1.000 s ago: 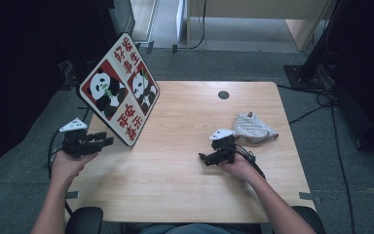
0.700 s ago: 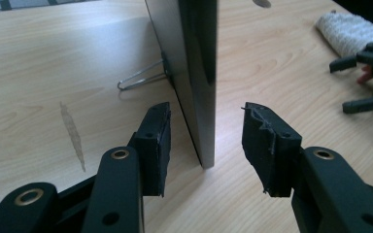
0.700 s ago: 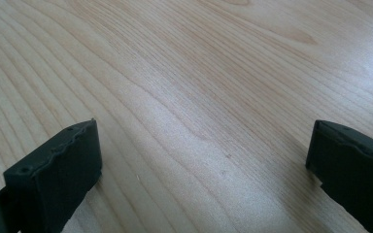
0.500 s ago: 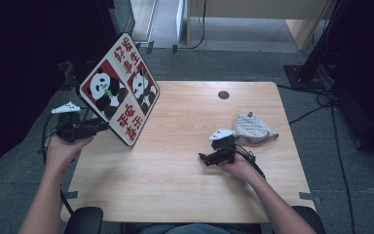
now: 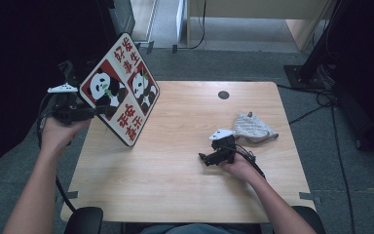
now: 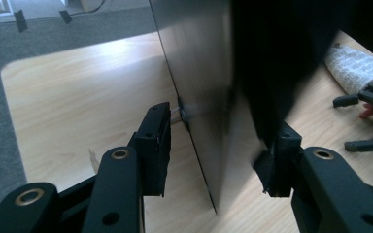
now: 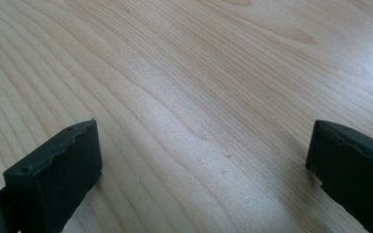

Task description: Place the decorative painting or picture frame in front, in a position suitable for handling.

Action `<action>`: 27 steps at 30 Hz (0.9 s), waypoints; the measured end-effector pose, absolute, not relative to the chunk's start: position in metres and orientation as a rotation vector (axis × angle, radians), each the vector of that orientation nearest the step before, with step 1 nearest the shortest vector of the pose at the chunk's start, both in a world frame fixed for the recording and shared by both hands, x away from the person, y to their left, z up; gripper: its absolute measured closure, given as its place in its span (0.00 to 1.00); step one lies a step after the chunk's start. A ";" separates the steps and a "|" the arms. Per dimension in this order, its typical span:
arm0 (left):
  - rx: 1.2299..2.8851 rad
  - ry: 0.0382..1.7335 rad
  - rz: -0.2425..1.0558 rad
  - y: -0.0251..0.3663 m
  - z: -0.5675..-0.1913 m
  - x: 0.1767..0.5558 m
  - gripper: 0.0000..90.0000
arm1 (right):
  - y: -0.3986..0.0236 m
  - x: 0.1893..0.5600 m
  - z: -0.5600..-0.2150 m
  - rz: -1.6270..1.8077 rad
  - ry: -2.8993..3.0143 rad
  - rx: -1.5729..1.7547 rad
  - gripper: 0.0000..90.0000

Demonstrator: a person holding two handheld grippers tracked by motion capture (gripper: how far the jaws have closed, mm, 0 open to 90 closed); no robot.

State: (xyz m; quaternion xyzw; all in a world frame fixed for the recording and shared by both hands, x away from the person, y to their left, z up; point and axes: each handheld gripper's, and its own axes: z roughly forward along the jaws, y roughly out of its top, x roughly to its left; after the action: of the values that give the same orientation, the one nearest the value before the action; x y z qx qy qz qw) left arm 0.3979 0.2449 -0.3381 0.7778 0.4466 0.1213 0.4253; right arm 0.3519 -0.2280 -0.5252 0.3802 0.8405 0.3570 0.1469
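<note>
My left tool (image 5: 106,110) is clamped on the panda bag (image 5: 121,87), which hangs tilted over the surface's (image 5: 175,190) left edge. My right tool (image 5: 208,159) rests with its jaws apart on the surface, well apart from the bag.

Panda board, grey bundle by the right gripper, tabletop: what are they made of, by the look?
Panda board: thin rigid panel with a printed face and a dark, smooth back, probably plastic or coated board; its edge looks sheet-thin in the left gripper view.
Grey bundle: soft fabric, crumpled, with a fine woven or knit pattern.
Tabletop: light wood or wood-look laminate with a matte finish and clear grain.
</note>
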 end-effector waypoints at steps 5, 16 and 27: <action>1.954 1.115 0.314 0.244 -0.325 0.408 0.60 | -0.228 0.352 -0.525 1.028 2.418 1.095 0.00; 2.029 1.106 0.349 0.230 -0.287 0.438 0.60 | -0.228 0.352 -0.525 1.026 2.420 1.096 0.00; 2.088 1.127 0.341 0.224 -0.263 0.473 0.60 | -0.228 0.352 -0.525 1.026 2.420 1.096 0.00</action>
State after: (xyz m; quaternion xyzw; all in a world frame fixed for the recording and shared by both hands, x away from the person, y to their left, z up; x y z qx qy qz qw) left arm 0.4726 0.2241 -0.2631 0.8115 0.4378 0.1324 0.3636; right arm 0.3518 -0.2280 -0.5250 0.3807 0.8406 0.3565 0.1462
